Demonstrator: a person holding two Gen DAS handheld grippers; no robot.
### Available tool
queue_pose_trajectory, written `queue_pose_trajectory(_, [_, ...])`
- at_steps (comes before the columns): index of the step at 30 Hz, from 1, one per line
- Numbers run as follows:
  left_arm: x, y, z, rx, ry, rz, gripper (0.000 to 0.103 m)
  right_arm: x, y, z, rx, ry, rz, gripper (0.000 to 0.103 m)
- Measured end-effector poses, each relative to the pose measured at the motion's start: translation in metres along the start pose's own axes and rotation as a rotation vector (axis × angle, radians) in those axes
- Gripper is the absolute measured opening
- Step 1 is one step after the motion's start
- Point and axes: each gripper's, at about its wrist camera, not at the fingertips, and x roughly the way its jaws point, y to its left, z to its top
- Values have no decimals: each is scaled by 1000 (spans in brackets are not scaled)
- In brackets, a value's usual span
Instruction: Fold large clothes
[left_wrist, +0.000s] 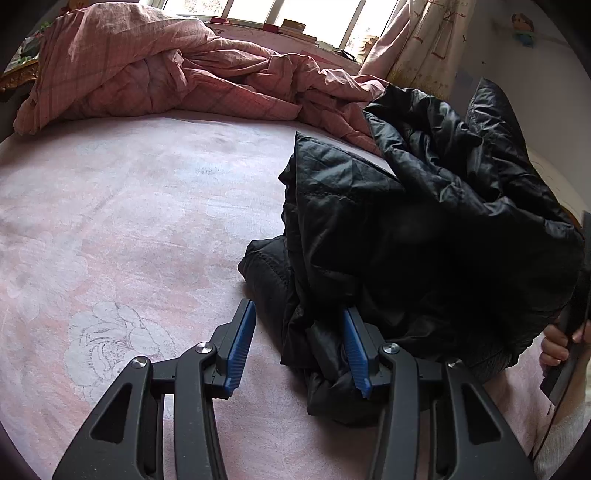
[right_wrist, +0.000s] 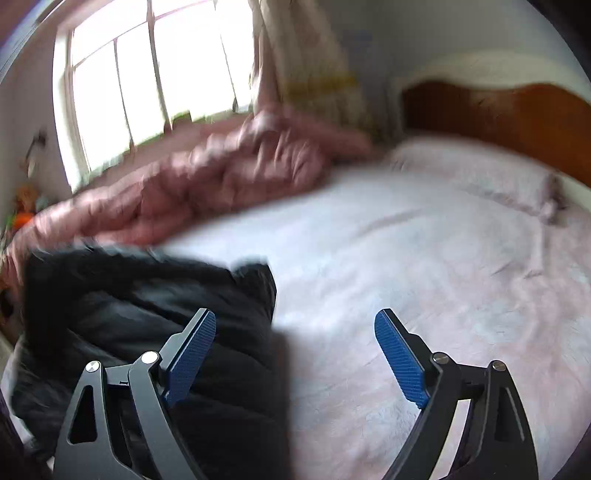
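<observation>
Left gripper (left_wrist: 301, 349) jaws stood spread beside black quilted down jacket (left_wrist: 406, 240), pinching nothing; right gripper (right_wrist: 295, 354) jaws wide, empty. Advisable: regrip hem squarely before folding.

Jacket (left_wrist: 424, 229) lies bunched on bed (left_wrist: 129, 221), right side in left wrist view, w/ quilt (left_wrist: 166, 74) heaped behind it along the window (left_wrist: 314, 14). Left gripper (left_wrist: 299, 347) sits at jacket's near edge. Right gripper (right_wrist: 295, 354) is over jacket's right edge; headboard (right_wrist: 517, 118) far right.
</observation>
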Motion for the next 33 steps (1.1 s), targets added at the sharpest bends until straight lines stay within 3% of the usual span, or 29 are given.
queue_pose_trajectory(2, [2,0,2,-1,5,-1,46,20,3,-9,7,82,138,86])
queue_pose_trajectory(7, [2,-1,3,2,0,-2,44,30,33,-30,-47,109,346,81])
queue_pose_trajectory(11, [-4,-6,3,30,-32,3,43,28,56,-42,-97,75,310,81])
queue_pose_trajectory(16, [-24,-34,-2,184,-115,67,44,18,82,-50,-209,35,259,81])
queue_pose_trajectory(18, [-46,-37,-2,231,-201,108,51,13,96,-54,-250,10,183,81])
queue_pose_trajectory(20, [-78,-40,-4,274,-338,154,71,6,109,-60,-288,-23,106,81])
queue_pose_trajectory(21, [-95,-41,-5,279,-415,147,75,5,114,-63,-308,-38,91,81])
queue_pose_trajectory(23, [-130,-47,-7,281,-562,47,91,7,119,-64,-333,-36,85,81])
queue_pose_trajectory(24, [-139,-51,-7,272,-586,5,94,7,120,-64,-340,-34,91,81])
queue_pose_trajectory(25, [-141,-57,-4,254,-575,-15,96,5,122,-64,-348,-35,91,81])
queue_pose_trajectory(28, [-123,-74,14,203,-428,-82,96,-1,130,-67,-393,-44,92,81])
queue_pose_trajectory(31, [-91,-93,26,253,-360,29,96,-7,135,-71,-438,-37,129,81])
queue_pose_trajectory(33, [-66,-94,29,261,-343,168,96,-8,133,-70,-448,-30,157,81])
